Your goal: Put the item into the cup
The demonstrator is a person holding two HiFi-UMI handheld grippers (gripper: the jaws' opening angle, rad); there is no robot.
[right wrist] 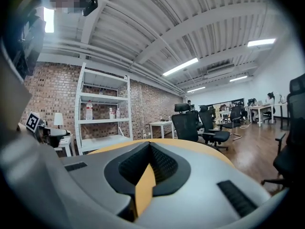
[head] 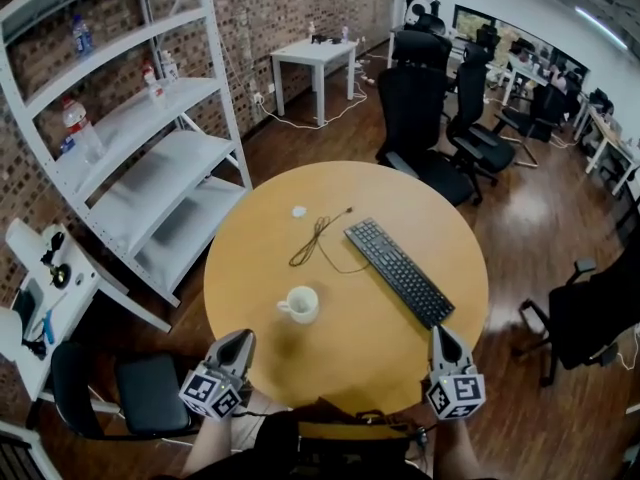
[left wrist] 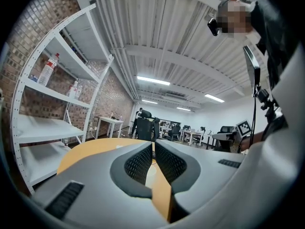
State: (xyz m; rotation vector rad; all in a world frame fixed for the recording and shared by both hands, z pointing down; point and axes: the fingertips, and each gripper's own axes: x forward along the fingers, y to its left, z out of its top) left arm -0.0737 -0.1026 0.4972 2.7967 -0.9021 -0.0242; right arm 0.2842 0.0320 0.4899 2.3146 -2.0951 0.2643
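A white cup (head: 299,304) with its handle to the left stands on the round wooden table (head: 260,258), front of centre. A small white round item (head: 299,211) lies farther back on the table. My left gripper (head: 245,336) (left wrist: 153,142) hovers at the table's near edge, just left of and in front of the cup, its jaws a narrow slit apart with nothing between them. At the near right edge, my right gripper (head: 438,330) (right wrist: 149,144) is shut with its tips together and holds nothing.
A black keyboard (head: 398,271) lies slantwise right of the cup, with a thin black cable (head: 318,236) coiled beside it. White shelving (head: 150,168) with bottles stands to the left. Black office chairs (head: 420,108) stand behind the table and another (head: 590,318) to its right.
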